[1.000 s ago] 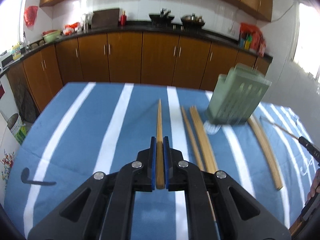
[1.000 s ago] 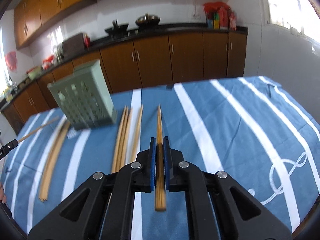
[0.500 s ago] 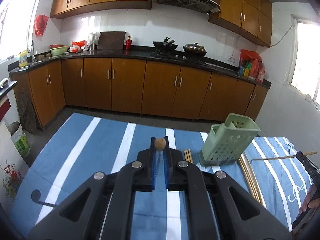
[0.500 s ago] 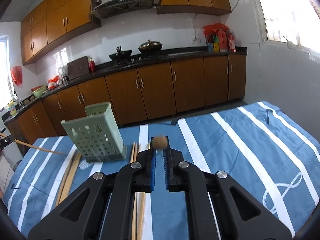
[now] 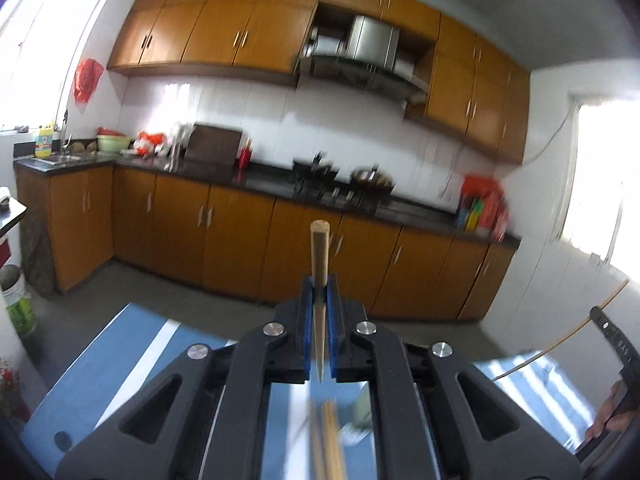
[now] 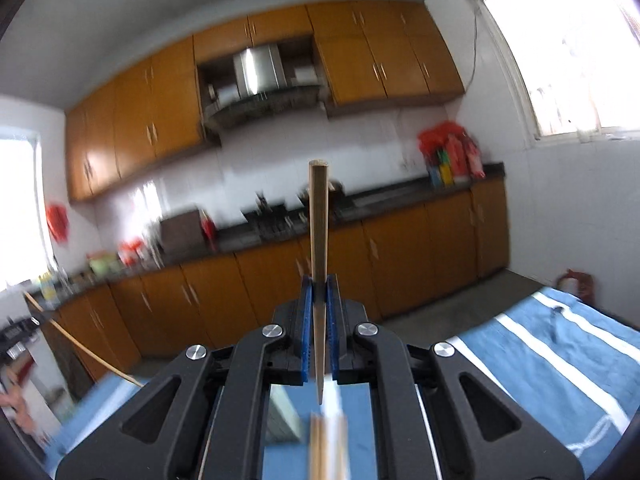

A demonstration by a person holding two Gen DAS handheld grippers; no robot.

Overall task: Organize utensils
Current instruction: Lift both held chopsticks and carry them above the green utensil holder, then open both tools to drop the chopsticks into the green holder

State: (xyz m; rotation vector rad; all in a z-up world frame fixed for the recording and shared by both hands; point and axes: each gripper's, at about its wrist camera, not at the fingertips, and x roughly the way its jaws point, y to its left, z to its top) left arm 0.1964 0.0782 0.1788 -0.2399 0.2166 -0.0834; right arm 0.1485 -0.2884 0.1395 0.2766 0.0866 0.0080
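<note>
My left gripper is shut on a wooden chopstick, whose thick end stands up past the blue pads while its pointed tip faces the camera. My right gripper is shut on a second chopstick in the same way. Both are held high above the blue striped tablecloth. Far below, between the gripper arms, lie blurred loose chopsticks and part of the pale green utensil holder. The right gripper's chopstick shows at the right edge of the left wrist view, with a hand under it.
Brown base cabinets and a dark counter with pans run behind the table across a strip of grey floor. Wall cabinets and a steel range hood hang above. Bright windows flank the room. The table's far edge is near.
Both grippers have risen with their chopsticks and tipped upward. The views swung from the table to the cabinets, and the holder and loose chopsticks dropped to the bottom edge.
</note>
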